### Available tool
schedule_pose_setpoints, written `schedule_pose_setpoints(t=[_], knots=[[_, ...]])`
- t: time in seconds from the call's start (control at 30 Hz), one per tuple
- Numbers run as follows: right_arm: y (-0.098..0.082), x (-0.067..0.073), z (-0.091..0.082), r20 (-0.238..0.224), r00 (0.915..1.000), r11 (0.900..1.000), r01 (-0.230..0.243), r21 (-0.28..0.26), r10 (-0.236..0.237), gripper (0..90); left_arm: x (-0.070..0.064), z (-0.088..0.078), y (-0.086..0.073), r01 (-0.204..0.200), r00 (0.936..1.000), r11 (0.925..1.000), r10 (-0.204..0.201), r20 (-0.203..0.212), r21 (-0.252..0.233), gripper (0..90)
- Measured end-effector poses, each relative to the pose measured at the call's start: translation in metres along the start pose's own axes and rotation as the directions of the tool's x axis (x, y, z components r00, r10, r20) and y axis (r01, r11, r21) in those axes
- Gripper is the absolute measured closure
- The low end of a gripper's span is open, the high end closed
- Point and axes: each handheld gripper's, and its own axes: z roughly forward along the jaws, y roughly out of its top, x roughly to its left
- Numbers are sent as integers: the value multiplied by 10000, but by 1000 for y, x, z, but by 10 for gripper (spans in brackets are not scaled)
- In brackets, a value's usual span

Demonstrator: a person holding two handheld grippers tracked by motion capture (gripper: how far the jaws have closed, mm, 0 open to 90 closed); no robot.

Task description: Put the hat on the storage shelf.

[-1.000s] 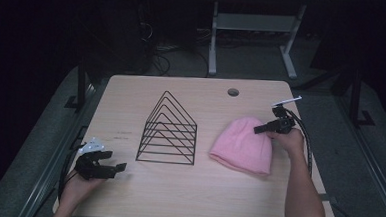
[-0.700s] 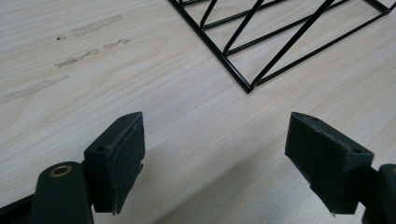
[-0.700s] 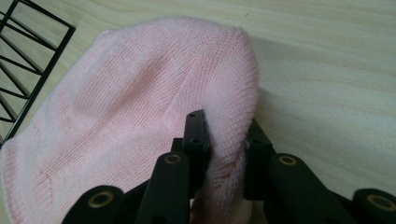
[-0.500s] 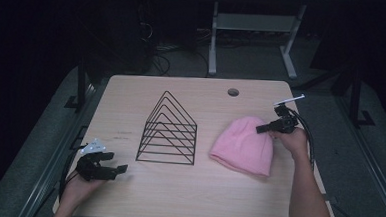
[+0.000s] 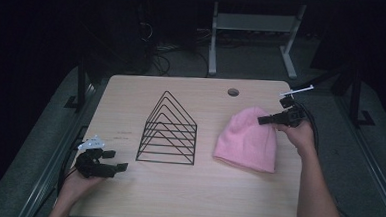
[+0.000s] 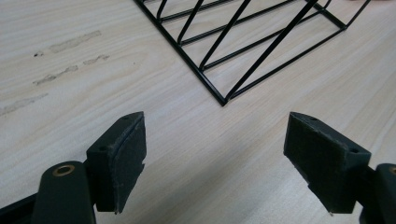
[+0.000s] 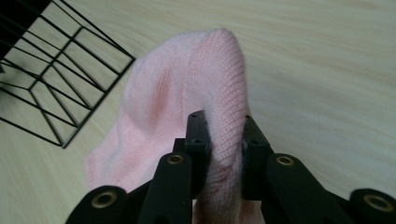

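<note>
High view first: we see the pink hat lying on the table at about four o'clock from the black wire rack, just beside it but apart. Our right gripper sits at the hat's two o'clock edge, its jaws pinched on a fold of the knit, which is drawn up toward the gripper. Those jaws have just been closing, with the fabric between them. Right gripper view shows us the same hold up close: both pads press into a narrow ridge of pink cloth, and the rack stands at ten o'clock. Our left gripper rests low near the table's eight o'clock corner. Left gripper view shows its jaws spread wide over bare wood, holding nothing, with the rack's corner at twelve o'clock.
</note>
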Motion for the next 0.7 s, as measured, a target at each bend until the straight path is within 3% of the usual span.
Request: schedule_pose_setpoints(t=[0.23, 0.5, 0.7], knots=[[20, 28, -21, -34, 9956, 9954, 934, -230, -935, 777, 0, -6, 10, -403, 9989, 9991, 400, 254, 91, 212], [33, 51, -37, -91, 9888, 9879, 1486, -441, -1491, 778, 1, -17, 19, -511, 9972, 9987, 511, 554, -13, 212], [44, 70, -48, -73, 9788, 9771, 2041, -601, -2049, 778, 1, -27, 27, -717, 9948, 9974, 717, 719, -28, 212]])
